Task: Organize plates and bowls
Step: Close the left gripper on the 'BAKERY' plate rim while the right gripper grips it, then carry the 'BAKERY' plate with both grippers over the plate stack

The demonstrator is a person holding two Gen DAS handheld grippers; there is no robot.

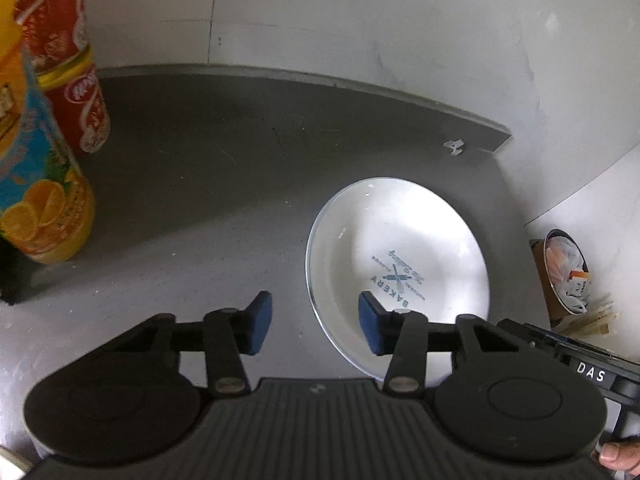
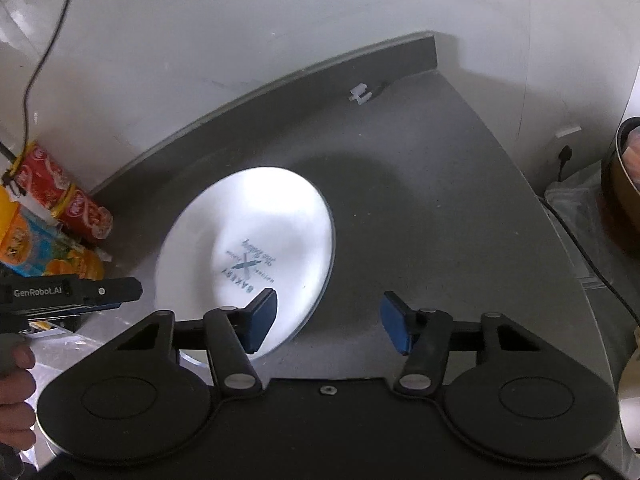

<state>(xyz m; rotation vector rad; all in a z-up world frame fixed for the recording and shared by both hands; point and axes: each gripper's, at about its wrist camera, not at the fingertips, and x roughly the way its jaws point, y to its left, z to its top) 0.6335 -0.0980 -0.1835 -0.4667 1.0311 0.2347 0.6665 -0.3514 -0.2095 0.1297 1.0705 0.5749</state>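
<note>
The grey countertop [image 1: 208, 184] runs back to a low raised lip against a white wall [image 1: 360, 20]. On it, towards the right end, lies a white plate [image 1: 404, 240], flat and face up, with a blue "BAKERY" print at its centre. The lettering reads upside down from both cameras, so the top of the print faces the person; a round plate has no long axis to speak of.

The left gripper [image 1: 315, 324] hangs over the plate's near-left rim with its jaws spread wide: the right blue pad [image 1: 370, 326] is above the plate's inside, the left one above bare counter. Whether any pad touches the rim cannot be told from this angle.

The right gripper [image 2: 329, 322] is likewise spread apart and holds nothing. Its left pad sits over the plate's near-right edge, its right pad over the counter beside it.

At the left end stand an orange juice carton [image 1: 40, 184] and a red tube-shaped package [image 1: 68, 64], well apart from the plate. A small white scrap [image 1: 454, 147] lies near the back corner.
</note>
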